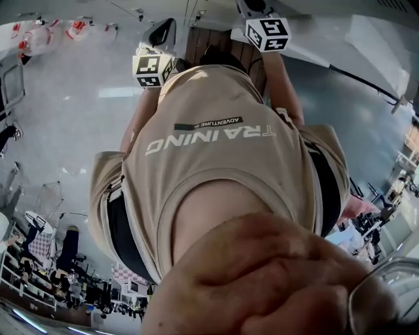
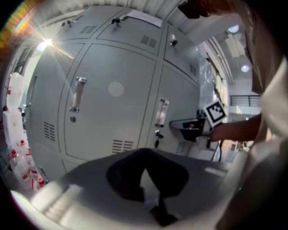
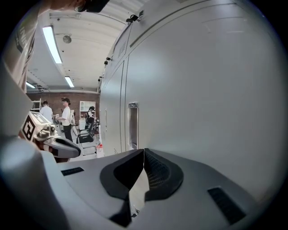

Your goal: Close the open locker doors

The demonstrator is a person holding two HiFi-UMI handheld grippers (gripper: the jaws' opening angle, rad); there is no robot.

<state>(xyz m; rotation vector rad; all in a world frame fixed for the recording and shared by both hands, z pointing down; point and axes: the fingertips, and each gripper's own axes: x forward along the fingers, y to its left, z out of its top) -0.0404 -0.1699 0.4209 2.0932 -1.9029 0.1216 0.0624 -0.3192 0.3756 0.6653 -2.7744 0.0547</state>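
Note:
Grey locker doors (image 2: 112, 99) with upright metal handles (image 2: 77, 94) fill the left gripper view; those I see lie flush. My left gripper (image 2: 145, 152) is shut with nothing in it, a short way off them. In the right gripper view a broad grey locker panel (image 3: 211, 90) stands very close on the right, with a recessed handle (image 3: 132, 126) further along. The right gripper (image 3: 144, 151) is shut and empty beside that panel. In the head view both grippers are held out ahead, left gripper (image 1: 162, 34) and right gripper (image 1: 256, 9), above my torso.
Bottles with red caps (image 2: 18, 157) stand at the left foot of the lockers. People (image 3: 66, 117) and an office chair (image 3: 87, 134) are down the room beyond the locker row. A grey panel (image 1: 373, 46) angles across the head view's upper right.

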